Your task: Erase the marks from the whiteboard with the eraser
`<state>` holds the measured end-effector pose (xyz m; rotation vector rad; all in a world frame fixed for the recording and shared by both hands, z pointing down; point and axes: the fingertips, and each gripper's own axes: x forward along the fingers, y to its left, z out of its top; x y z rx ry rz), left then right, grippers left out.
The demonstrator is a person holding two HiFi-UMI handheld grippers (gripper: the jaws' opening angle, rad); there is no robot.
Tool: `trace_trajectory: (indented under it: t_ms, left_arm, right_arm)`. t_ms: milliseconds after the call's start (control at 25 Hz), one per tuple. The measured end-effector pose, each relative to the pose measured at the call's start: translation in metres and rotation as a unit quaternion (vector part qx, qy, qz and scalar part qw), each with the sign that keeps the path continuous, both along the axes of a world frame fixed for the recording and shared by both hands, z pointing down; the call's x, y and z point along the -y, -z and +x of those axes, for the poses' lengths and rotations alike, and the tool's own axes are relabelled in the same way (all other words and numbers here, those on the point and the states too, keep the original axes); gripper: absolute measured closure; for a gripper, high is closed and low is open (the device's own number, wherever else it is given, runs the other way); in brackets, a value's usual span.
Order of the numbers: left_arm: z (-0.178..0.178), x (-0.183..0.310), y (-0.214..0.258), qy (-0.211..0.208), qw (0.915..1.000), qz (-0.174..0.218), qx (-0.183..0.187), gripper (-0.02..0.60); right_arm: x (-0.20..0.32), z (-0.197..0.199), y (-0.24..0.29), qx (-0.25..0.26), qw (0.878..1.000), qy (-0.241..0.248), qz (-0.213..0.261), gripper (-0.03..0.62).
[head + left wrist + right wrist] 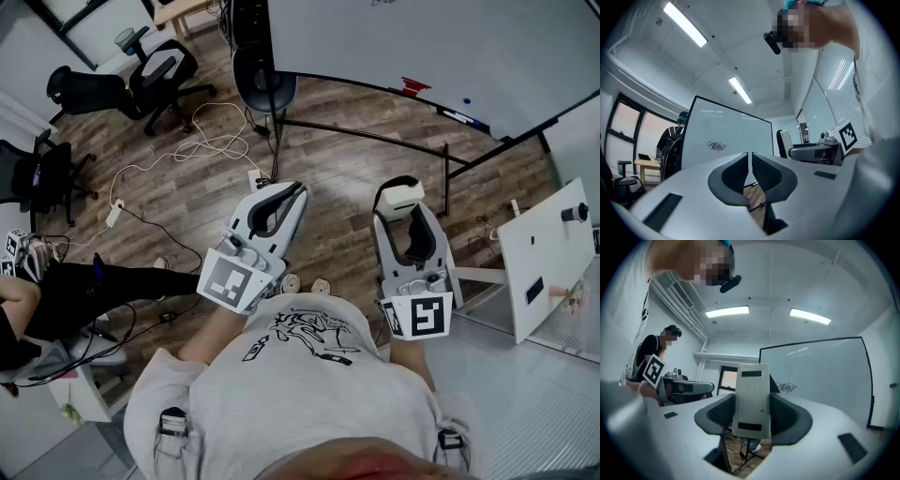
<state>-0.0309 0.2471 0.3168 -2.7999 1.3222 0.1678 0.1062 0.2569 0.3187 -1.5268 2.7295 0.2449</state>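
Our right claw (751,416) is clamped on the sides of the white eraser (751,394), which stands tall past its tips and well short of the whiteboard (825,376). Our left claw (750,164) is all but closed on nothing. If we press hard on the scribbled marks (786,388) at mid-whiteboard, the eraser may lever out of the grip, or the whiteboard may rock back on its stand (366,134).

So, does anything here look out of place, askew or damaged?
Nothing looks damaged or spilled. The only untidy thing is the loose cable sprawled in loops across the floor near the chair. The eraser sits straight in the right hand-held gripper; the left hand-held gripper is shut and empty.
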Motion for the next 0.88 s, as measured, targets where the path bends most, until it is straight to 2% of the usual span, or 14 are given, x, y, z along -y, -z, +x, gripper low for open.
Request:
trace_trajectory:
  t_ms: [360,560,760,880]
  left_arm:
    - [-0.022,0.002,0.007,-0.003,0.9998,0.017,-0.009,0.541]
    - [-0.038,-0.007,0.004,-0.010,0.9998,0.015,-0.010,0.541]
    - [-0.056,-0.015,-0.006,-0.013,0.9999,-0.009,-0.006,0.541]
    - [-0.063,-0.016,-0.003,-0.010,0.9999,0.004,-0.011,0.541]
  right_arm:
    - [0.000,-0.021,0.002,-0.001,1.000,-0.002,-0.003,0.353]
    - [-0.009,-0.039,0.002,0.006,1.000,-0.004,0.002,0.353]
    - [-0.013,-0.056,-0.007,0.006,1.000,-0.012,-0.008,0.353]
    - [-0.013,-0.058,-0.010,0.007,1.000,-0.019,-0.013,0.353]
